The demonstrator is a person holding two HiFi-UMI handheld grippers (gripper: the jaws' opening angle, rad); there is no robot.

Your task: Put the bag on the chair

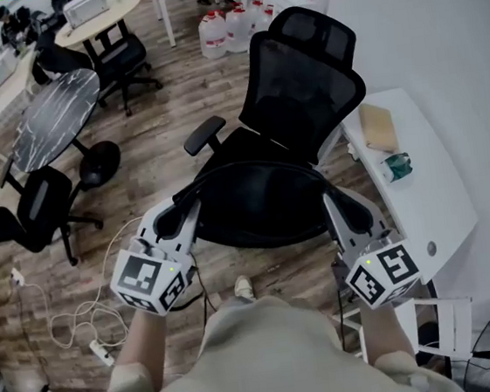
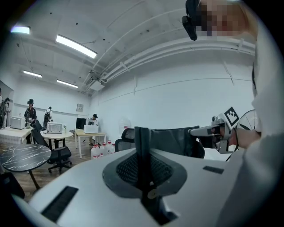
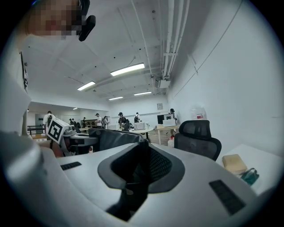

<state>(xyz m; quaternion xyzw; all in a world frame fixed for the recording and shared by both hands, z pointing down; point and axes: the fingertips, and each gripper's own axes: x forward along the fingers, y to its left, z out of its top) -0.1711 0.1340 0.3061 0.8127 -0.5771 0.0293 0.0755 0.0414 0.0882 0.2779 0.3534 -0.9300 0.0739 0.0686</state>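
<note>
Holding the black bag (image 1: pixel 259 205) up by its top, the left gripper (image 1: pixel 177 218) and right gripper (image 1: pixel 341 209) both pinch tight. It hangs over the office chair (image 1: pixel 304 96). Lower both sides slowly and evenly.

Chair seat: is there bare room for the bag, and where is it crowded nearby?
The seat looks bare between the armrest and the backrest; the bag above it hides its front. The white desk is bare at its near end, past the tan box and the teal item. The floor at left is crowded with cables.
</note>
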